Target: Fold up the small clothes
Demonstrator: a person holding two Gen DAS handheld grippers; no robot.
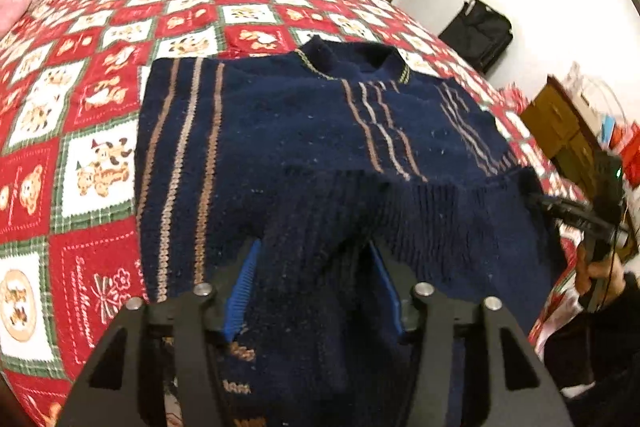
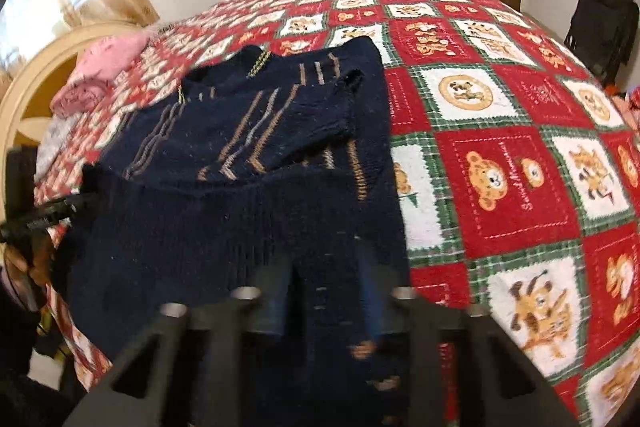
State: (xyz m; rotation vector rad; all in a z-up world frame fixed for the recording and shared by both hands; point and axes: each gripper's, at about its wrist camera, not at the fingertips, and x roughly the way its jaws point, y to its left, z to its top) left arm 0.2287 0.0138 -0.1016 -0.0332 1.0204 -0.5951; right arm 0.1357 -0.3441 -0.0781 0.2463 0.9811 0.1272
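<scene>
A navy knit sweater (image 1: 280, 131) with tan stripes is lying on the bed near its front edge, collar toward the far side, its ribbed hem being lifted off the red-and-white teddy-bear quilt (image 1: 80, 107). The left gripper (image 1: 312, 291) is pinching the hem between its blue pads, and the right gripper (image 2: 328, 299) is pinching the hem's other end, its fingertips buried in knit. Script on the quilt squares is too blurred to read; a black bag (image 1: 480, 31) is sitting beyond the bed's far corner.
</scene>
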